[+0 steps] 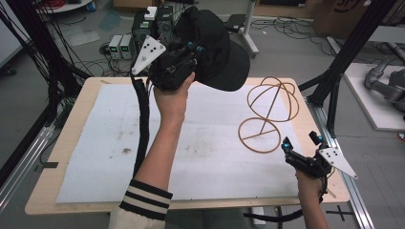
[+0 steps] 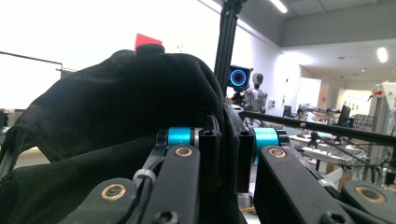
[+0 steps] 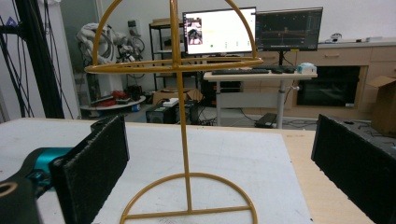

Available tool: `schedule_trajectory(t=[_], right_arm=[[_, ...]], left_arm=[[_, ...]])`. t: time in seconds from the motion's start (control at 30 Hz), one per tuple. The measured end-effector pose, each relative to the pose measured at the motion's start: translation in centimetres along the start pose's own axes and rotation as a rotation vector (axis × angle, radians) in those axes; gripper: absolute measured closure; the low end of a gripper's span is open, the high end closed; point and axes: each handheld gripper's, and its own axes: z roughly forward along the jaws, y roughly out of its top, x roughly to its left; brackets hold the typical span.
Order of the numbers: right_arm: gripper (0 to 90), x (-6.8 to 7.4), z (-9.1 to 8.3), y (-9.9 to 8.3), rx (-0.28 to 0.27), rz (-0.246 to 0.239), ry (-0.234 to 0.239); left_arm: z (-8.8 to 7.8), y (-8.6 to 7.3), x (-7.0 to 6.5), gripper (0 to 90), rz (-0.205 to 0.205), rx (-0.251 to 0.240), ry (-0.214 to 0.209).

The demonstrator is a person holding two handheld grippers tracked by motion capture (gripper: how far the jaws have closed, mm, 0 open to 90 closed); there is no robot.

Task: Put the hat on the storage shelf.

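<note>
1. High view: my left claw (image 1: pixel 193 47) is raised above the far side of the surface (image 1: pixel 67 143), pinching a black cap (image 1: pixel 217 50) with a curved brim.
2. Left gripper view adds the texture: the cap's (image 2: pixel 116 107) soft woven cloth is clamped between my nearly closed jaws.
3. A stand of thin golden wire (image 1: pixel 267 112), rings on a straight stem, sits on the white padded sheet (image 1: pixel 110 143) at the right.
4. Right gripper view shows my right claw (image 3: pixel 219 163) spread wide, its rough black pads (image 3: pixel 93 163) either side of the stand's (image 3: pixel 182 140) stem, not touching.
</note>
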Motion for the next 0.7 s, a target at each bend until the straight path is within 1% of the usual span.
schedule_trajectory(t=[0.13, 0.27, 0.3, 0.37, 0.6, 0.7], right_arm=[[3.5, 0.0, 0.0, 0.0, 0.002, -0.005, 0.002], [3.5, 0.0, 0.0, 0.1, 0.004, -0.008, 0.002], [3.5, 0.0, -0.1, 0.1, 0.006, -0.004, 0.0], [3.5, -0.1, -0.1, 0.1, 0.004, -0.006, -0.001], [3.5, -0.3, -0.2, 0.1, -0.001, 0.004, -0.005], [3.5, -0.3, -0.2, 0.1, 0.002, -0.006, 0.001]], left_arm=[[0.7, -0.3, -0.6, 84.9, -0.015, 0.0, -0.015], [1.8, -0.7, -1.6, 84.9, -0.037, -0.003, -0.038], [1.8, -0.7, -1.6, 84.9, -0.037, -0.003, -0.038], [2.4, -0.9, -2.0, 84.9, -0.042, -0.001, -0.041], [4.1, -1.6, -3.6, 84.9, -0.064, 0.009, -0.064], [4.8, -2.0, -4.3, 84.9, -0.065, 0.016, -0.072]])
